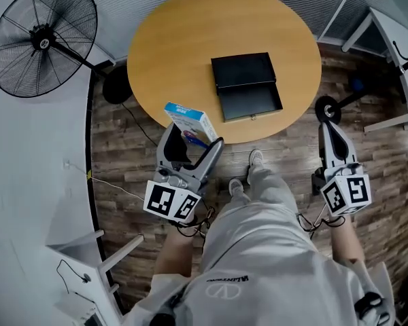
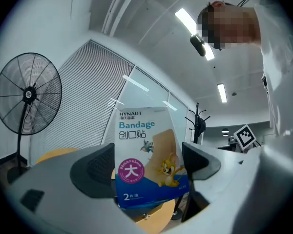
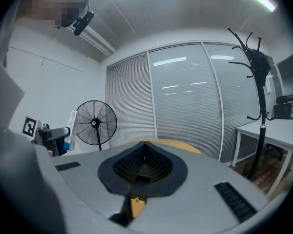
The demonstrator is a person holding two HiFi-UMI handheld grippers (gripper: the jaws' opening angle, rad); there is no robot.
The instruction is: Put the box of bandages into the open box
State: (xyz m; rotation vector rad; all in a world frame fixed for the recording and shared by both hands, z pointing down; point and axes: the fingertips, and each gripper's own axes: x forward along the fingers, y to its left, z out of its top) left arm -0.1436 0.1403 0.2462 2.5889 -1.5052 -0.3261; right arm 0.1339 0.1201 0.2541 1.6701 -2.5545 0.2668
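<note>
the bandage box (image 1: 190,122) is clamped upright between the jaws of the left gripper (image 1: 194,141), left of centre in the head view, at the table (image 1: 170,46) edge. carry it up-right over the open box (image 1: 248,102), lower it level, then release. keep the right gripper (image 1: 328,126), jaws pressed together and empty, clear.

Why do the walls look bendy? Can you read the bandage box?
Left gripper view: the wide lens bends the blinds and darkens the corners, but the bandage box is sharp and readable. Right gripper view: same bending, the coat rack curves. Head view: the table is evenly lit.
</note>
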